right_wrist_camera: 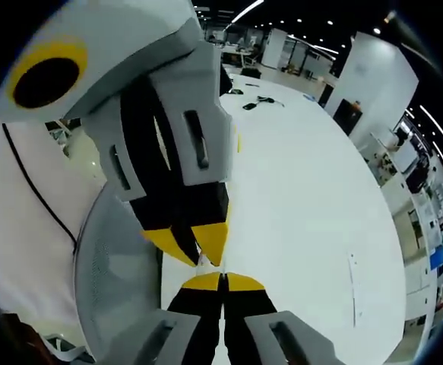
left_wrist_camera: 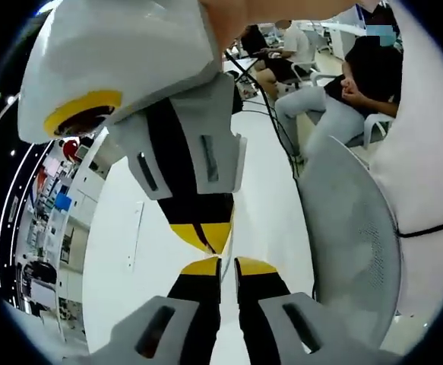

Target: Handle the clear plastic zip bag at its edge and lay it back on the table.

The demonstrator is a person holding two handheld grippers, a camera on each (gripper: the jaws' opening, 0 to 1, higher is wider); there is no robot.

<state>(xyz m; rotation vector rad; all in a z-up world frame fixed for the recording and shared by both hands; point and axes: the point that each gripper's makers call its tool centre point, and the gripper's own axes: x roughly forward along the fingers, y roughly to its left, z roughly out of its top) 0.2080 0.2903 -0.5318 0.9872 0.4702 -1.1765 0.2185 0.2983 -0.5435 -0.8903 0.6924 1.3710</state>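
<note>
Zip bag is too clear to pick out for sure; a pale sliver where the two grippers' tips meet may be its edge, held above the white table; laying it down looks still to do; left gripper shows a thin slit between its jaws; right gripper is pressed together; they point tip to tip.

A white table is seen beyond the jaws in the right gripper view, its surface smooth and glossy. Small dark items are scattered at its far end, too small to be identified. The same white table is recorded in the left gripper view.
</note>
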